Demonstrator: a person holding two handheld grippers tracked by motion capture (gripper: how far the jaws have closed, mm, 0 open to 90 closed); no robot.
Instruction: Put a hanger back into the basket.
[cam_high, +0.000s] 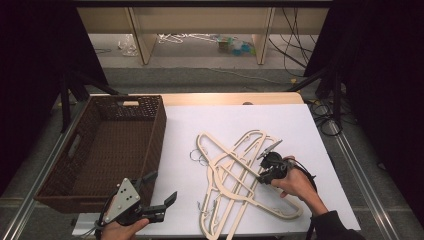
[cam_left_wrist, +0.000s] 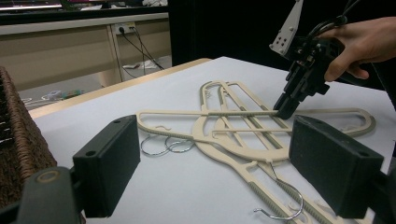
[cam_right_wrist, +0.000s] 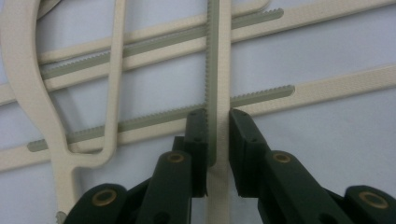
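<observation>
Hangers, cream-coloured plastic ones with ribbed grey-green grip strips and thin metal hooks (cam_high: 235, 172), lie tangled in a pile on the white counter (cam_high: 300, 125), directly under the right gripper (cam_high: 264, 176). That gripper points down into the pile with its two black jaws set on either side of one hanger's ribbed bar (cam_right_wrist: 217, 93); in the right gripper view the bar runs up between them, with the jaws closed to its edges or very nearly, so it is grasping the bar or just about to. The person's right hand (cam_high: 300, 185) holds it from the near side of the pile.

Off to the left of the pile, the left gripper (cam_high: 162, 192) hovers near the counter's front edge, jaws spread wide and holding nothing, aimed toward the hangers. Just beyond and to its left stands a dark brown woven wicker basket (cam_high: 155, 130).
</observation>
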